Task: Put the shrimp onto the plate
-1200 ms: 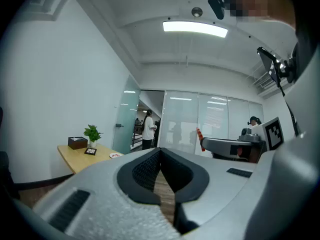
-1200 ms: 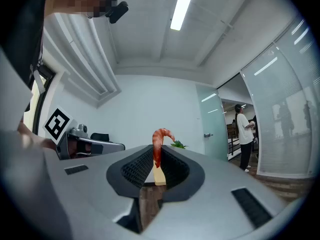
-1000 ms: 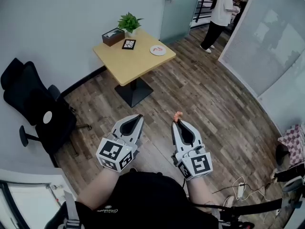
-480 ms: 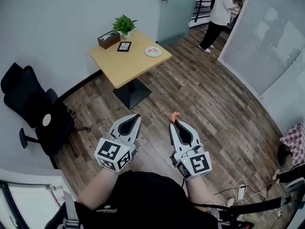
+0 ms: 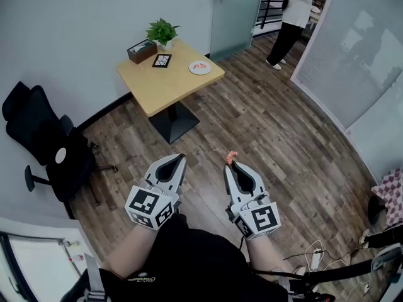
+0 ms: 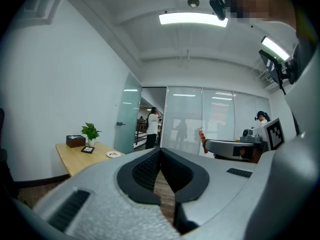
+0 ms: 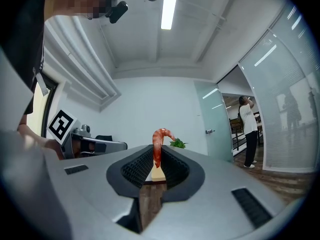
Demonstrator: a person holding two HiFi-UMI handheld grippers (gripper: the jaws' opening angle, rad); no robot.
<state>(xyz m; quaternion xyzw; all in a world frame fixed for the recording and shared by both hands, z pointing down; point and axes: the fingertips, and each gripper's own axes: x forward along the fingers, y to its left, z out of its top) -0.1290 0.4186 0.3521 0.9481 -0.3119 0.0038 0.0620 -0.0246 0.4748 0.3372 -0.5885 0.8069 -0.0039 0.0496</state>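
An office, with swivel chair (image 5: pixel 39 134) and glass partitions (image 5: pixel 352 52).

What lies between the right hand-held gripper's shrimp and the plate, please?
Only bare wood floor and table top separate shrimp and plate, in the head view.

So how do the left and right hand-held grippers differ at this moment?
The right hand-held gripper is shut on the shrimp, whose curled end sticks out past its tips; the left hand-held gripper is shut on nothing. The left one slants inward toward the right one, which points more nearly straight ahead. Both are side by side over the wood floor, short of the table with the plate.
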